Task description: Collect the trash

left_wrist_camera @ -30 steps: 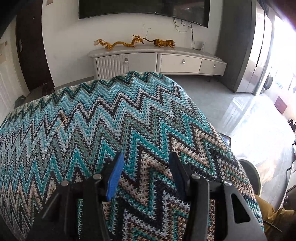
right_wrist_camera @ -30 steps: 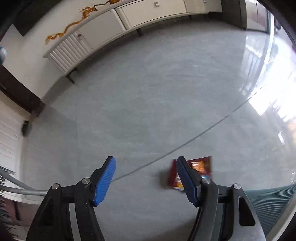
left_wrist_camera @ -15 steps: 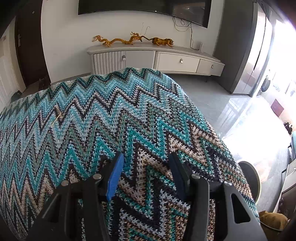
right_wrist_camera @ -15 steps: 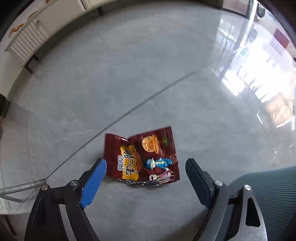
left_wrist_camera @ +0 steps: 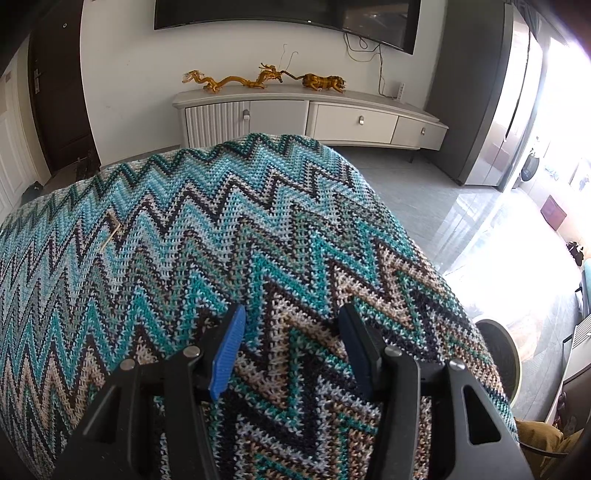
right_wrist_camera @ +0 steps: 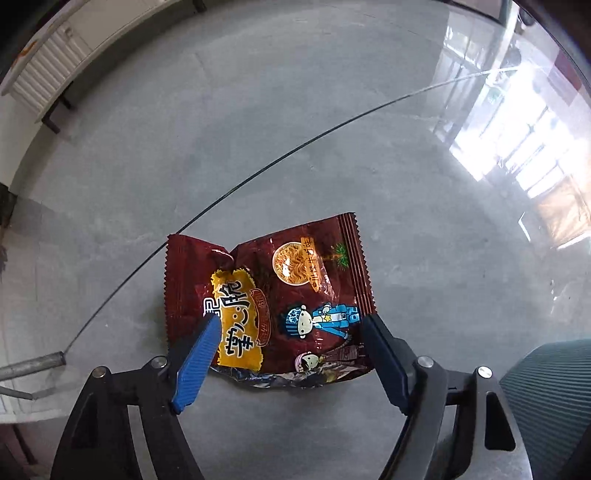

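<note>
We saw the right tongs [right_wrist_camera: 290, 334] pointed steeply down at the grey floor [right_wrist_camera: 258, 122], their jaws closing but with the blue pads [right_wrist_camera: 197, 363] not yet pressing on anything. Between them lay the task's thing, a crumpled dark-red snack wrapper [right_wrist_camera: 291, 291] printed with a yellow label and cartoon figures, flat on the floor. The left pad overlapped the wrapper's lower left corner in the right wrist view and the right pad stood at its lower right edge; we could not tell whether either touched it. A dark joint line [right_wrist_camera: 295, 151] in the floor ran up to the wrapper's top left corner. A ribbed teal object [right_wrist_camera: 550, 391] sat at the lower right.

The left tongs [left_wrist_camera: 291, 328] hung partly open and empty over a zigzag-knit blanket [left_wrist_camera: 184, 240] in teal, black and beige. Beyond it stood a white cabinet [left_wrist_camera: 306, 118] carrying golden figurines [left_wrist_camera: 266, 77], beneath a dark screen [left_wrist_camera: 284, 14].
</note>
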`<state>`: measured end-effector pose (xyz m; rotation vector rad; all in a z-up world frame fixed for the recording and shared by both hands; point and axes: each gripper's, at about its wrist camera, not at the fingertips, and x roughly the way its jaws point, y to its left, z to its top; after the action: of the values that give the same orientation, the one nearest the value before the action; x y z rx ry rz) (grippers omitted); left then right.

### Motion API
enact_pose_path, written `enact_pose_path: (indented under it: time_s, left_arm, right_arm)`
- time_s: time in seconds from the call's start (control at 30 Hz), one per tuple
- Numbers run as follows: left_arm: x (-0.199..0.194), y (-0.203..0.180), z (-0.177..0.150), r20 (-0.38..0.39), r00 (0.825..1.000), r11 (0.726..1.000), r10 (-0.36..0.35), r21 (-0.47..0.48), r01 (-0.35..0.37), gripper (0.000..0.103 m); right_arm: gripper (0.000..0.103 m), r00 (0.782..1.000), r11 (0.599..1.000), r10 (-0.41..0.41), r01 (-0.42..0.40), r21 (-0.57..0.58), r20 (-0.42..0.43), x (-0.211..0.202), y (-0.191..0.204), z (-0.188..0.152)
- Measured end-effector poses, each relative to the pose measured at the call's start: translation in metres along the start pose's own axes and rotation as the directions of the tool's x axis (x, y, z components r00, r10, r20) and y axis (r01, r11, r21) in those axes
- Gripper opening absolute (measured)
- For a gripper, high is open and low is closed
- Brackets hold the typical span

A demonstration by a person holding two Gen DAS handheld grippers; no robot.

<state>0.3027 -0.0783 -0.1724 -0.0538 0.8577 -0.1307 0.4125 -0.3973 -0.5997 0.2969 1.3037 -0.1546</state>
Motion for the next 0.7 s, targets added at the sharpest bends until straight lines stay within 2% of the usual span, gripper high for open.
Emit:
enact_pose_path:
  time_s: [0.07, 0.17, 0.23, 0.3, 0.4, 0.53, 0.7]
  left_arm:
    - [0.000, 0.000, 0.000, 0.000, 1.000, 1.000, 0.000, 0.000, 0.000, 0.051]
    - [0.000, -0.001, 0.000, -0.001, 1.000, 1.000, 0.001, 0.001, -0.001, 0.051]
    - [0.000, -0.001, 0.000, 0.000, 1.000, 1.000, 0.000, 0.000, 0.000, 0.051]
    - [0.001, -0.001, 0.000, 0.000, 1.000, 1.000, -0.004, -0.003, 0.004, 0.051]
    - [0.001, 0.000, 0.000, 0.001, 1.000, 1.000, -0.008, -0.007, 0.008, 0.051]
    - [0.001, 0.004, 0.000, 0.003, 1.000, 1.000, -0.024, -0.019, 0.024, 0.052]
    - [-0.001, 0.009, -0.001, 0.006, 0.999, 0.998, -0.048, -0.038, 0.049, 0.052]
  right_arm:
    - [0.075, 1.000, 1.000, -0.016, 0.016, -0.026, 0.003, 0.003, 0.003, -0.001]
    - [0.058, 0.995, 0.990, -0.095, 0.096, -0.106, 0.012, 0.006, 0.014, -0.005]
    - [0.049, 0.994, 0.987, -0.106, 0.108, -0.123, 0.016, 0.007, 0.019, -0.010]
    - [0.013, 0.998, 0.993, -0.058, 0.059, -0.103, 0.010, 0.004, 0.016, -0.013]
    - [0.009, 1.000, 0.996, -0.026, 0.025, -0.085, -0.014, 0.004, 0.019, -0.024]
    - [0.006, 0.998, 0.998, 0.061, -0.061, -0.035, -0.002, -0.010, 0.017, -0.036]
    - [0.005, 0.982, 0.985, 0.168, -0.164, -0.049, 0.089, -0.063, 0.032, -0.040]
